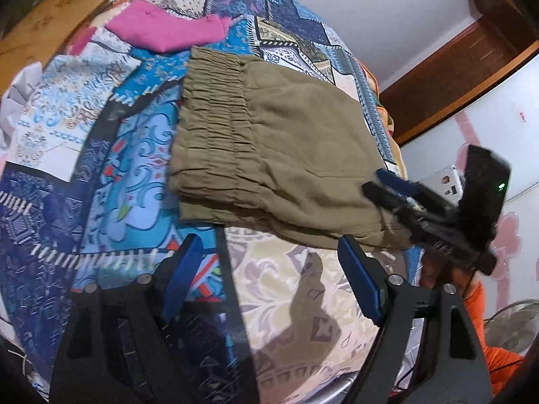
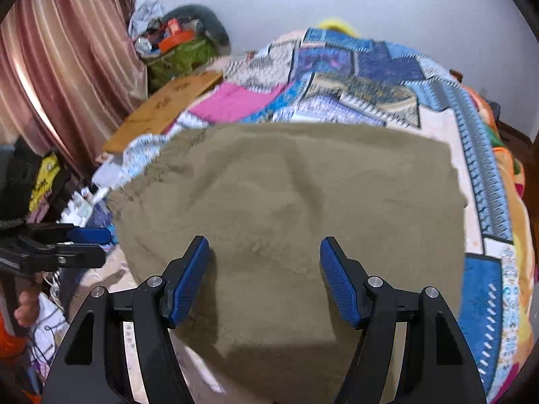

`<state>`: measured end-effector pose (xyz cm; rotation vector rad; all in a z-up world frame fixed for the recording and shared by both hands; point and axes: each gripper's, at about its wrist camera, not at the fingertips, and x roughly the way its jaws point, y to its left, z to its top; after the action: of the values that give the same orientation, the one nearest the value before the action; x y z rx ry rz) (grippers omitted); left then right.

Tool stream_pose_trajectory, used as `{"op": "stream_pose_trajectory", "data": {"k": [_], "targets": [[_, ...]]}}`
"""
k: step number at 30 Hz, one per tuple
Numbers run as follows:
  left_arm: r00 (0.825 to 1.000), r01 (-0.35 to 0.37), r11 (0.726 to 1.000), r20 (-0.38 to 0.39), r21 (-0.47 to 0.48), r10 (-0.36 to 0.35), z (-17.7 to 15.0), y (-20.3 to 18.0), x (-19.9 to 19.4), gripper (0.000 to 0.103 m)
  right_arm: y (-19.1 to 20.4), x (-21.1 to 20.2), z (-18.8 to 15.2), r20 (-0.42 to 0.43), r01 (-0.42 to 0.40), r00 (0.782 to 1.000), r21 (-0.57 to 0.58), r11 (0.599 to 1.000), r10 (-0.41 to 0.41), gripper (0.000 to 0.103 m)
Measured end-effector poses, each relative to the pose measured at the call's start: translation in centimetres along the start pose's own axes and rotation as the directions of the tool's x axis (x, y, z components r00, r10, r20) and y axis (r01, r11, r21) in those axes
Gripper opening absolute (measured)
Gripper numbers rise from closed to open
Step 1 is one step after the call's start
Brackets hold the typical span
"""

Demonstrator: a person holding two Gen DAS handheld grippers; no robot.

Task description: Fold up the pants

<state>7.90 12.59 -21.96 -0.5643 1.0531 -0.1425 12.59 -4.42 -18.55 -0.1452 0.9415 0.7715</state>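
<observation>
Olive-green pants [image 1: 286, 141] lie folded on a patchwork bedspread [image 1: 128, 155], their gathered elastic waistband [image 1: 212, 128] at the left in the left wrist view. My left gripper [image 1: 267, 245] hovers open just short of the pants' near edge, with nothing between its blue pads. At the pants' right edge, my right gripper [image 1: 374, 181] also stands open. In the right wrist view, the pants [image 2: 303, 195] spread flat beneath and beyond the right gripper [image 2: 264, 247], whose pads stand apart above the cloth. The left gripper [image 2: 106, 246] shows at the far left, beside the pants' corner.
A folded pink garment [image 1: 168, 30] lies farther back on the bed, next to a cardboard sheet [image 1: 43, 23]. A hand [image 1: 434, 276] and an orange sleeve [image 1: 485, 320] hold the right gripper. Beside the bed are a fan [image 1: 515, 323], a curtain [image 2: 67, 67] and a clutter pile [image 2: 178, 43].
</observation>
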Motion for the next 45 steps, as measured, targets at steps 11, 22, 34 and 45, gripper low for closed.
{"op": "stream_pose_trajectory", "data": {"k": [11, 22, 34, 45], "targets": [[0.992, 0.128, 0.986, 0.013, -0.110, -0.127, 3.3, 1.1, 1.9, 0.090, -0.2, 0.5, -1.3, -0.019, -0.025, 1.000, -0.019, 0.999, 0.025, 0.065], [0.997, -0.038, 0.999, 0.059, -0.029, 0.040, 5.7, 0.2, 2.7, 0.039, -0.9, 0.3, -1.7, -0.001, -0.047, 0.999, -0.004, 0.999, 0.047, 0.065], [0.890, -0.433, 0.896, 0.200, 0.099, 0.409, 4.0, 0.9, -1.2, 0.036, -0.6, -1.1, -2.1, -0.028, -0.041, 0.999, 0.001, 0.999, 0.041, 0.065], [0.811, -0.548, 0.820, 0.345, 0.166, 0.472, 5.9, -2.8, -5.1, 0.035, -1.5, -2.2, -3.5, -0.013, -0.054, 0.998, 0.052, 0.997, 0.054, 0.065]]}}
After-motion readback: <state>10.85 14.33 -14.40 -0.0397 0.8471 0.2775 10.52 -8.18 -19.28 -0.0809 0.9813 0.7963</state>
